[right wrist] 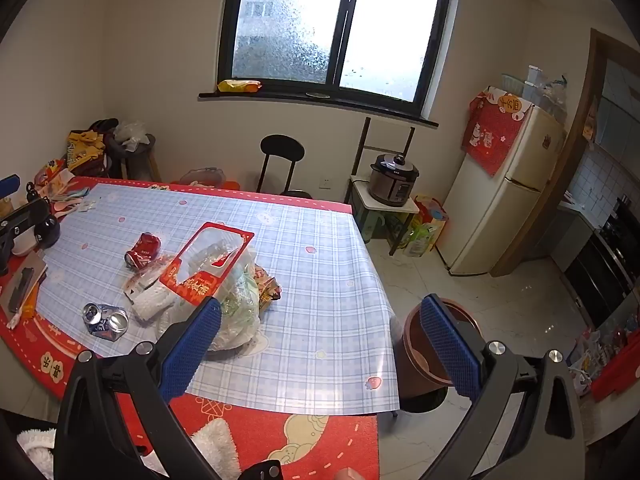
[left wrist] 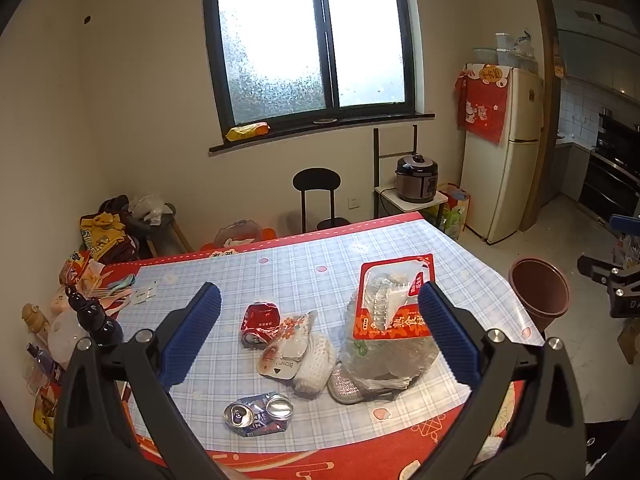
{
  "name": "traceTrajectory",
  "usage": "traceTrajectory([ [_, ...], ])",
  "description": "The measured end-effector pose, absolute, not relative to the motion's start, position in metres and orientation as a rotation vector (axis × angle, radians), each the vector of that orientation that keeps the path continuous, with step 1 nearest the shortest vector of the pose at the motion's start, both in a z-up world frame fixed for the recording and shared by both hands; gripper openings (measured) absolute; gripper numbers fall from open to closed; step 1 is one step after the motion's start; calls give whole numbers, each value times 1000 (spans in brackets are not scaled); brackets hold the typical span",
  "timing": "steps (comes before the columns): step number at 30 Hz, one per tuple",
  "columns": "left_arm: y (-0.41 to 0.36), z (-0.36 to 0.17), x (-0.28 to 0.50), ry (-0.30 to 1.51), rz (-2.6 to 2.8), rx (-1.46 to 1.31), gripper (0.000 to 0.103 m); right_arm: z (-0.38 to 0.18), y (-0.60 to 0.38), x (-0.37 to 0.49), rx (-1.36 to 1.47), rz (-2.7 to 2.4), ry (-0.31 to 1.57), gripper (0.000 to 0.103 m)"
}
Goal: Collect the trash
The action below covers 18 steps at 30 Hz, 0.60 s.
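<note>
Both grippers, left gripper (left wrist: 320,336) and right gripper (right wrist: 320,340), hung wide and empty; trash pile (left wrist: 320,344) lay on bench (left wrist: 304,272) directly ahead of left, bin (right wrist: 424,356) nearer right.

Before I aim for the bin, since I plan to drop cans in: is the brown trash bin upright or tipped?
Upright. The brown trash bin stands on the floor beside the table, its open mouth facing up.

Daylit room, soft light, strong fisheye bend

We see the frosted window (left wrist: 316,36) blown out to white, its light falling gently on the table (left wrist: 304,264) with faint shadows; edges curve and darken to black corners, and both views stay fairly sharp.
</note>
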State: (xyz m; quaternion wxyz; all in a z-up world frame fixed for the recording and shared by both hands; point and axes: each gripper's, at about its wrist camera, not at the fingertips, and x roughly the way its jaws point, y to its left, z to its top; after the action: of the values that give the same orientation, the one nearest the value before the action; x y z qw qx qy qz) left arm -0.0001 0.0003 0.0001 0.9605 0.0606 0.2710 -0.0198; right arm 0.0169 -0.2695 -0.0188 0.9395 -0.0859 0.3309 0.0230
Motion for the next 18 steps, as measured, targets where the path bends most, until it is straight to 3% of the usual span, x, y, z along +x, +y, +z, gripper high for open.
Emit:
traceTrajectory([
  [18,1,0,0,548,-32,131,97,-22,-268,19,-172,53,678,98],
])
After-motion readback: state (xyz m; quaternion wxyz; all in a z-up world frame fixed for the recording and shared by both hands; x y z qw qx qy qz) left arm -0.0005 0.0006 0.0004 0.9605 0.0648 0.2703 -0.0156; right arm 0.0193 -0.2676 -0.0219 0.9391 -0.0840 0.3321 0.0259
